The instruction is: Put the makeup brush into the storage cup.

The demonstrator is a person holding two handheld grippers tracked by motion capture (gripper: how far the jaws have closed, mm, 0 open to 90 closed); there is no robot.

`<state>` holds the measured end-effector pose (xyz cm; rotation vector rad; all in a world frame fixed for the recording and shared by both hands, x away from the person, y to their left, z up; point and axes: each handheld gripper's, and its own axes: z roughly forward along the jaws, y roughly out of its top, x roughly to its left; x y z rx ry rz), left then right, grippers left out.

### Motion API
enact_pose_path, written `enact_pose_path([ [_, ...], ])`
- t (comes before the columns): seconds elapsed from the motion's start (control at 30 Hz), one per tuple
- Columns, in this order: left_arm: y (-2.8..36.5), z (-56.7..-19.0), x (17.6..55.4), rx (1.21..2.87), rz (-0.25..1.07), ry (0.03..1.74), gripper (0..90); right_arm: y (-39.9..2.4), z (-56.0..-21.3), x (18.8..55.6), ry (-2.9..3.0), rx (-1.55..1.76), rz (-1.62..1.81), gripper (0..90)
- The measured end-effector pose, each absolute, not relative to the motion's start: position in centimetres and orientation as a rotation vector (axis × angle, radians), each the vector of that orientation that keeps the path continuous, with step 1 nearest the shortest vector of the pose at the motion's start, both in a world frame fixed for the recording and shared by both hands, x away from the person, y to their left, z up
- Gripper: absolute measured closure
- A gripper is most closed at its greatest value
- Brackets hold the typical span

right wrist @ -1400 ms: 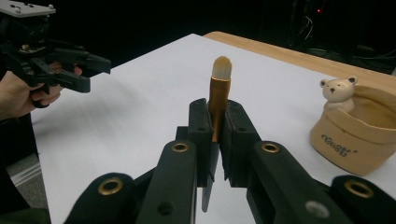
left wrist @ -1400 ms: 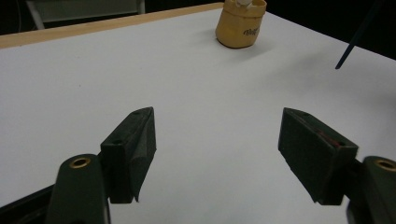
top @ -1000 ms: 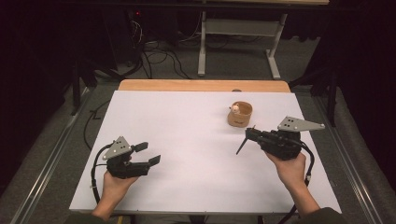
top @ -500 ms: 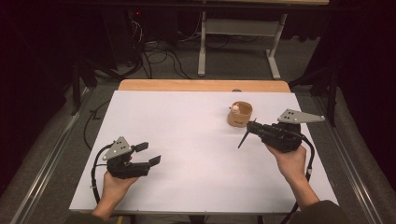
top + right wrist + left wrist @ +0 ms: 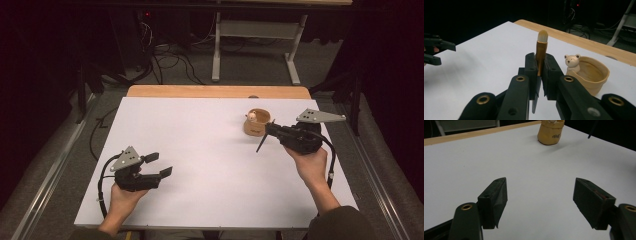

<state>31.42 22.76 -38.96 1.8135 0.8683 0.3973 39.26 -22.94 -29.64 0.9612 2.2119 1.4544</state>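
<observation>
Here the white surface [image 5: 210, 150] carries a tan cup [image 5: 257, 122] with a small bear figure [image 5: 571, 63] at its rim. Just beside it, the right hand-held gripper [image 5: 539, 65] clamps a makeup brush [image 5: 541, 51]; the left hand-held gripper [image 5: 161, 165] rests open, well apart.

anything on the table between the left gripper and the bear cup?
Nothing: bare white table from the open left gripper to the bear cup, in the high and left gripper views. The right gripper holds the brush beside the cup.
</observation>
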Motion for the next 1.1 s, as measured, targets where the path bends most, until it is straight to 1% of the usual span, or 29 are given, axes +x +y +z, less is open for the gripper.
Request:
enact_pose_path([
  [1.1, 22.7, -39.0, 31.5, 1.813, 0.394, 0.867, 28.4, -24.3, -28.3, 42.1, 2.147, 1.051, 1.429, 85.8],
])
